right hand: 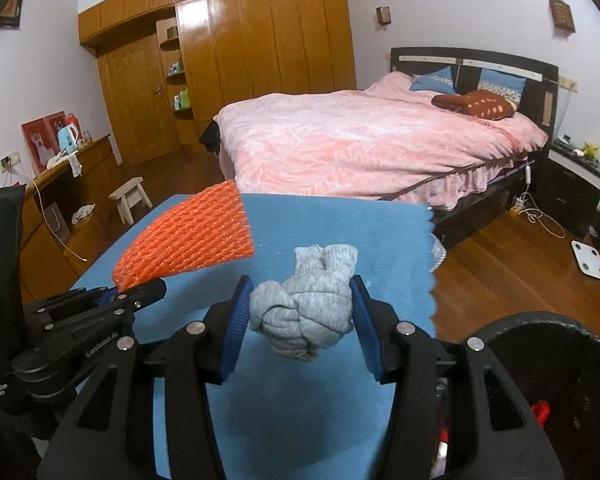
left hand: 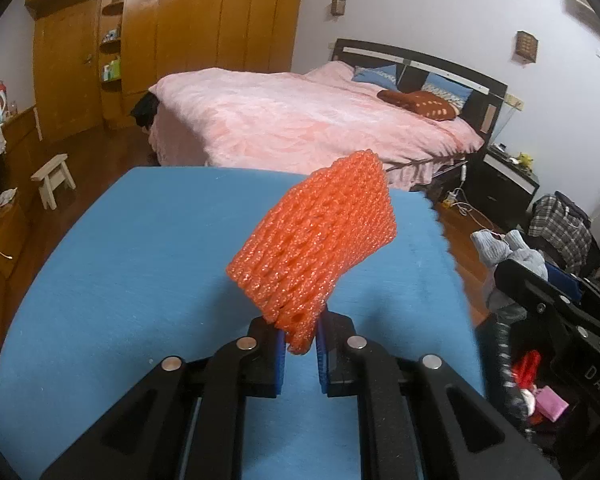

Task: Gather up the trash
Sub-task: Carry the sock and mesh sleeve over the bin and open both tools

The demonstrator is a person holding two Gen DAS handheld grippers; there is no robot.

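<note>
left tool (left hand: pixel 301 354): blue pads clamped on the bottom corner of one orange foam net (left hand: pixel 316 248); the net stands up and leans right, clear of the blue cloth.
right tool (right hand: pixel 300 320): pads pressed against both sides of one knotted grey sock bundle (right hand: pixel 304 308), held above the cloth.
counter (left hand: pixel 140 260): covered by one blue cloth with a zigzag-cut right edge; both held items sit over it, not touching it.
orange foam net, right wrist view (right hand: pixel 192 240): left of the sock bundle, well apart from it, gripped from below by the left tool (right hand: pixel 140 294).
bin (right hand: pixel 556 364): one dark round container at lower right, beside the counter; red and pink scraps (left hand: pixel 540 384) show inside, count unclear.
count of held items: two, one per tool.
bed (right hand: pixel 360 148): one, pink cover, beyond the counter; two blue pillows, one brown cushion.
stool (right hand: pixel 130 196): one, small, pale, on the wood floor.
wardrobe (right hand: pixel 260 52): one wall of wooden doors.
</note>
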